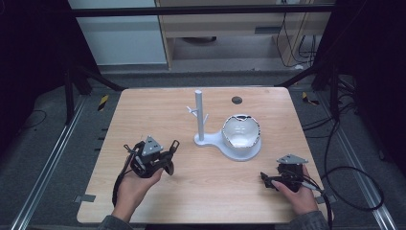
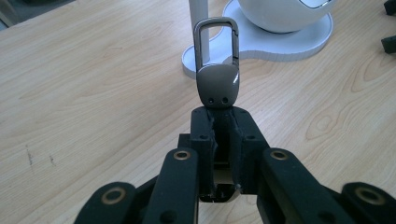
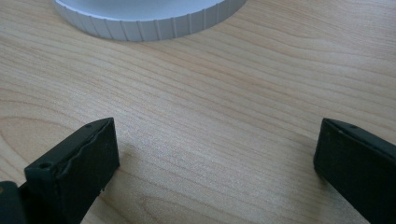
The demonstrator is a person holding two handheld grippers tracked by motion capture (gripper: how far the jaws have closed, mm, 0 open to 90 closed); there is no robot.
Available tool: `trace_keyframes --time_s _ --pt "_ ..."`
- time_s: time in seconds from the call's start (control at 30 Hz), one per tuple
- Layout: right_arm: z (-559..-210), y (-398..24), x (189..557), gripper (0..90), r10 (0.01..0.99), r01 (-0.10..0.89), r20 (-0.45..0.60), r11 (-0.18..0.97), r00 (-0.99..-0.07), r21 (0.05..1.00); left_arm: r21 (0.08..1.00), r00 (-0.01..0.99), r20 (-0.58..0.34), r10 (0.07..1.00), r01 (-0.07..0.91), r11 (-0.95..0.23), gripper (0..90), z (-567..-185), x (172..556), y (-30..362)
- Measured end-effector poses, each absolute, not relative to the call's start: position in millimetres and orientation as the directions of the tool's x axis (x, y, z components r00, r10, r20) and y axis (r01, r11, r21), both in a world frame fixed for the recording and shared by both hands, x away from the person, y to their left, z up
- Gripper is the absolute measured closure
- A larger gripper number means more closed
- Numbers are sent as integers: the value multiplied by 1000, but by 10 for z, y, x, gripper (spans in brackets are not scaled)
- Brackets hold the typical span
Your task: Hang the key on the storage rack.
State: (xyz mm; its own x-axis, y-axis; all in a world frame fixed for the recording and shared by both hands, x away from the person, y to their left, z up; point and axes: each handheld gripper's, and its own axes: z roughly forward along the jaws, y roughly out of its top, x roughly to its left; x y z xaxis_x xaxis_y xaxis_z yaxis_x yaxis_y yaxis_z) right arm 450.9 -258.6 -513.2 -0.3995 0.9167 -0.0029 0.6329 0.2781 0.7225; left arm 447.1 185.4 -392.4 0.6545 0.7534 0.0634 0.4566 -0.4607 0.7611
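We have the key clip clamped in the jaws of our left gripper, its loop pointing at the stand just ahead. It seems the pickup is done; hanging the clip on one of the post's pegs is left. Our right gripper rests low with jaws wide and empty. The wooden tabletop is bare otherwise, the room around dim, cables on the floor.

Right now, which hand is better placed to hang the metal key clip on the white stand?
Left. The left gripper already pinches the key clip, jaws shut, its loop aimed at the stand's post. The right gripper rests open on the table.
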Motion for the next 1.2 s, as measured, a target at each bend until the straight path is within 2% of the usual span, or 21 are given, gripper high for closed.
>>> trace_keyframes --time_s 1.2 --pt "-5132 -2585 4509 5 917 633 -2 278 -399 723 817 636 65 769 409 -407 807 -3719 4516 1747"
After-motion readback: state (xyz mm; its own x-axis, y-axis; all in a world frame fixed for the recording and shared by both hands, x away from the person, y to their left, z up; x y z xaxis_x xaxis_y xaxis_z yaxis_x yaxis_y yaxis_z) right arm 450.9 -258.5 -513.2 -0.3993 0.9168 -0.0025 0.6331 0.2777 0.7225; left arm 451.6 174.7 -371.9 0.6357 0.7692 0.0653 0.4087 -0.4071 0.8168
